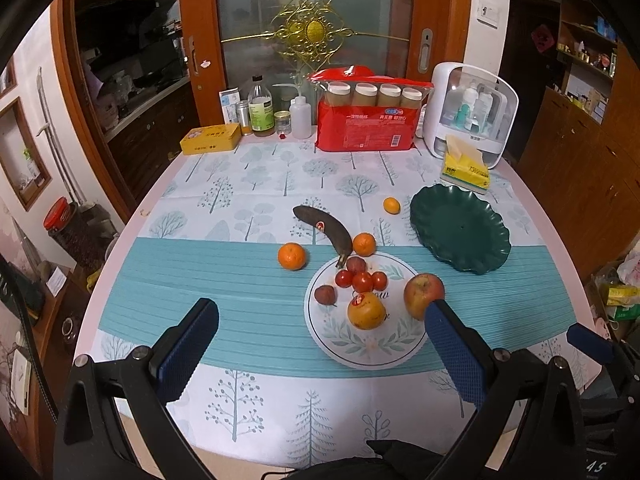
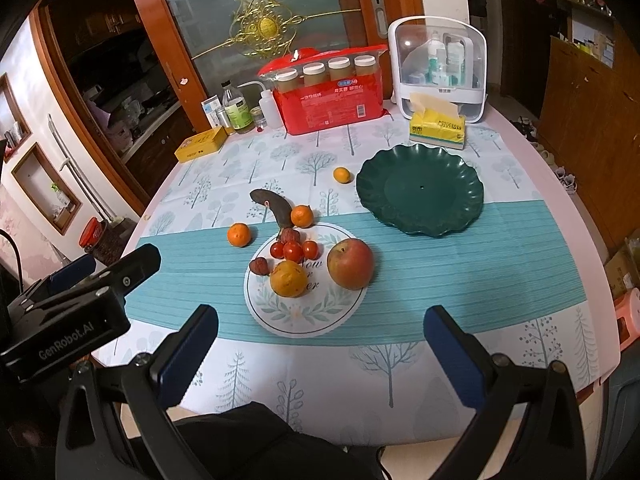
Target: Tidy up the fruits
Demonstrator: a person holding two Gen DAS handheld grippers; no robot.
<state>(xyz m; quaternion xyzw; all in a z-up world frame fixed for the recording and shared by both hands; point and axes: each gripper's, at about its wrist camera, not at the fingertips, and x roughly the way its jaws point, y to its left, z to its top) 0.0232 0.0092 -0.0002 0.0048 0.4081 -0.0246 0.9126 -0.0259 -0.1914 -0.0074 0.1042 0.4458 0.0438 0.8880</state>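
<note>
Both hand-held grippers (image 1: 320, 316) (image 2: 320, 320) gape empty; banana (image 1: 326, 230) lies diagonal, stem toward the plate (image 1: 368, 344).

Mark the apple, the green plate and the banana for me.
apple (image 2: 351, 264), right wrist view, middle of its red skin
green plate (image 2: 420, 188), right wrist view, bare centre
banana (image 1: 326, 229), left wrist view, mid-body by the sticker

Both wrist cameras looked forward and downward across the surface (image 1: 248, 300) from its near edge, the right view set further right; both shared the white plate (image 1: 320, 332) and green dish (image 2: 420, 192).
</note>
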